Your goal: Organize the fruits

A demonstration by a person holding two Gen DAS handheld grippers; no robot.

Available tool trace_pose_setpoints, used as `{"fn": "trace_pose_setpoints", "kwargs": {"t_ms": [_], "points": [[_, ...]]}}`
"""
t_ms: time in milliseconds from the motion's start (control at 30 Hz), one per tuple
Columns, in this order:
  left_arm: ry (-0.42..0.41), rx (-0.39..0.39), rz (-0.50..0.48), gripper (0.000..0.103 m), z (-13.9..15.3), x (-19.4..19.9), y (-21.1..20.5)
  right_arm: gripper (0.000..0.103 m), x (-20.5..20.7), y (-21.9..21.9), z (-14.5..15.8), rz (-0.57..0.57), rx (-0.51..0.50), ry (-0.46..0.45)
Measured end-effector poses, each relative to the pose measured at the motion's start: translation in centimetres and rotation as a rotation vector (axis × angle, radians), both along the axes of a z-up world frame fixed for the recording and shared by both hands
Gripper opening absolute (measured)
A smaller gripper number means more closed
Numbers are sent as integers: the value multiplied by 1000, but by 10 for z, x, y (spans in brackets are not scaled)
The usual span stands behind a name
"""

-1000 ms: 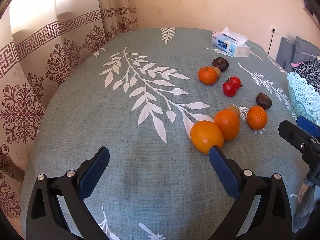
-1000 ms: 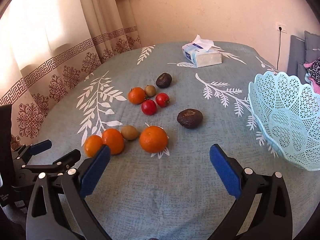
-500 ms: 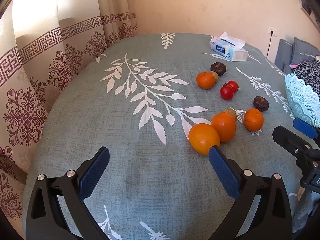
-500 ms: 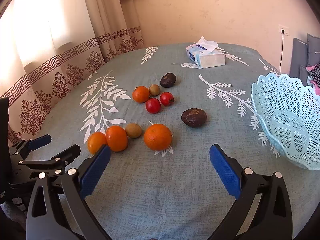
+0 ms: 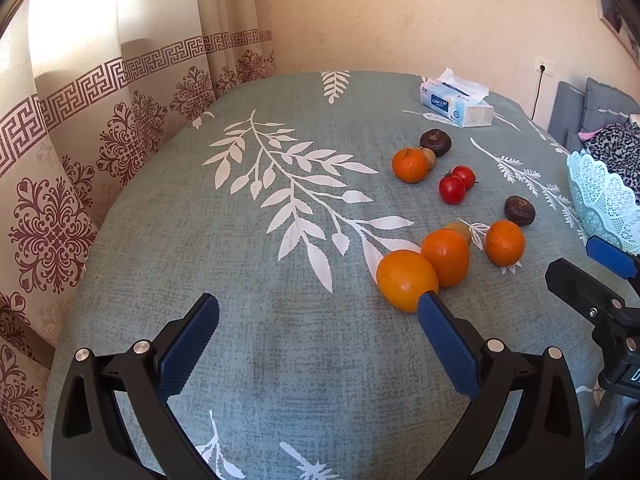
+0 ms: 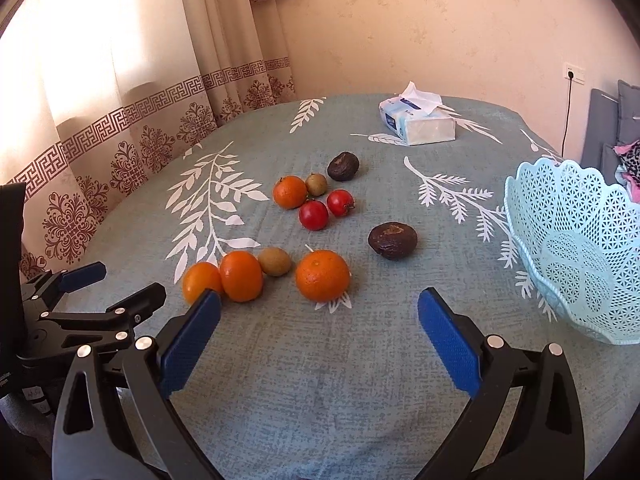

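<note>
Loose fruit lies on the teal leaf-print tablecloth (image 6: 280, 380): several oranges, the nearest one (image 6: 322, 275) ahead of my right gripper, two red tomatoes (image 6: 313, 215), two kiwis (image 6: 274, 261) and two dark avocados (image 6: 393, 240). A light blue lattice basket (image 6: 576, 248) stands empty at the right. My right gripper (image 6: 319, 330) is open and empty, just short of the nearest orange. My left gripper (image 5: 318, 332) is open and empty, its right finger beside an orange (image 5: 406, 280). The basket's rim (image 5: 600, 200) shows at the left wrist view's right edge.
A tissue box (image 6: 418, 122) sits at the table's far side. Patterned curtains (image 6: 120, 128) hang along the left. A wall socket with a cord (image 6: 570, 76) and grey cushions are at the far right. The other gripper (image 6: 86, 308) shows at the left.
Both grippers have risen and tilted back a little, so the fruit sits lower in view. Both stay open and empty. No fruit has moved.
</note>
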State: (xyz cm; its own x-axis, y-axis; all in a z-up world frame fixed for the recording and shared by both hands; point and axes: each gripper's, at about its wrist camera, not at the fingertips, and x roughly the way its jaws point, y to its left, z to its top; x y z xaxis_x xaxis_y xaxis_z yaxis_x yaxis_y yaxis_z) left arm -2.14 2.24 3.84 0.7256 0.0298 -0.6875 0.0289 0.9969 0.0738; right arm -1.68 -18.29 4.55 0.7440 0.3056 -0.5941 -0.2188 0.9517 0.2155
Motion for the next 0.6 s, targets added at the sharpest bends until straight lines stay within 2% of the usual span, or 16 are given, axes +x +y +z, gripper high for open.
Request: {"fn": "trace_pose_setpoints", "kwargs": {"t_ms": [300, 433, 500, 600], "points": [[-16, 17, -4, 98, 2, -2, -2, 100, 2, 0, -1, 7, 9, 21], [-2, -11, 9, 98, 2, 2, 6, 99, 1, 3, -1, 25, 16, 28], [-6, -12, 21, 98, 3, 3, 11, 90, 3, 5, -1, 38, 17, 36], [-12, -19, 29, 98, 5, 3, 15, 83, 9, 8, -3, 50, 11, 52]]}}
